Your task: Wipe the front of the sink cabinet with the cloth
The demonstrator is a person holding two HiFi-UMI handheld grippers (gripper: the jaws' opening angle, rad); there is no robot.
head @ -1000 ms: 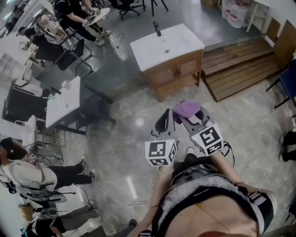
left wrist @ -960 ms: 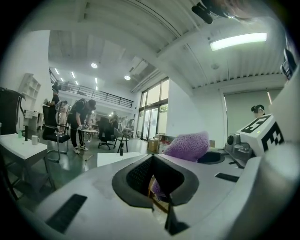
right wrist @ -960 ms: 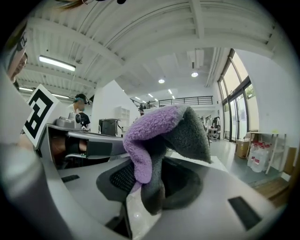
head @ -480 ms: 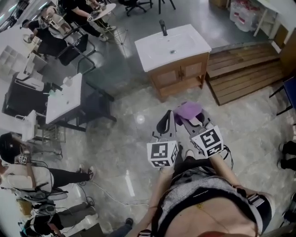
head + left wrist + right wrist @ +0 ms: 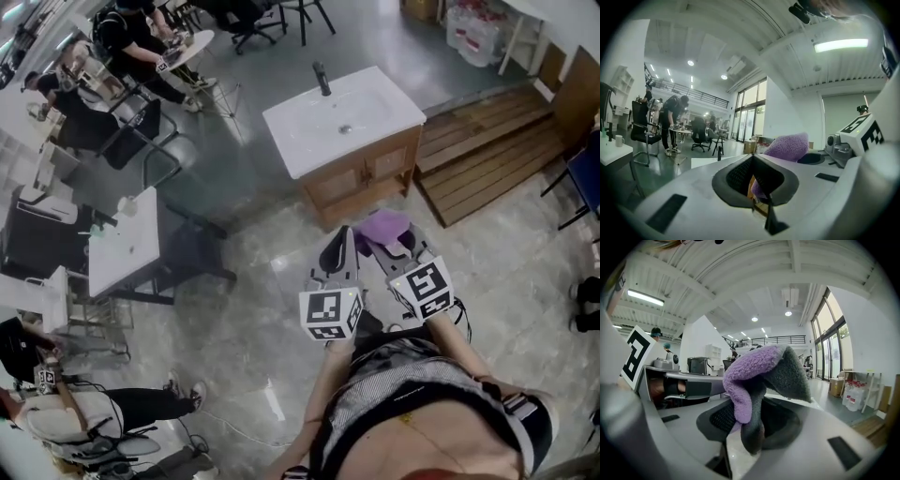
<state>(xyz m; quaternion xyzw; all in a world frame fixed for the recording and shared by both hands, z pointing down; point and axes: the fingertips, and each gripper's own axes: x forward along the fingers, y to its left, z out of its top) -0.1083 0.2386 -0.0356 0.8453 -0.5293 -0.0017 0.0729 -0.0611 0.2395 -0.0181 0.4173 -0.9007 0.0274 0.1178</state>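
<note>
right hand-held gripper point(image 5: 392, 242): clamped on purple cloth point(image 5: 382, 224), bunched ready for wiping | left hand-held gripper point(image 5: 336, 251): jaws together, empty, likely spare | cloth: before sink cabinet point(image 5: 361, 173) front, apart | step: approach, wiping not begun

The person is stretching both forearms forward from the torso, pointing the grey plastic left gripper point(image 5: 337, 246) and the matching right gripper point(image 5: 392, 242) side by side at the wooden sink cabinet with a white basin point(image 5: 361, 173), both hanging apart from it. The left gripper's jaws are pressing together on nothing, while the right gripper's are pinching a fluffy purple-and-grey cloth point(image 5: 382, 225).
</note>
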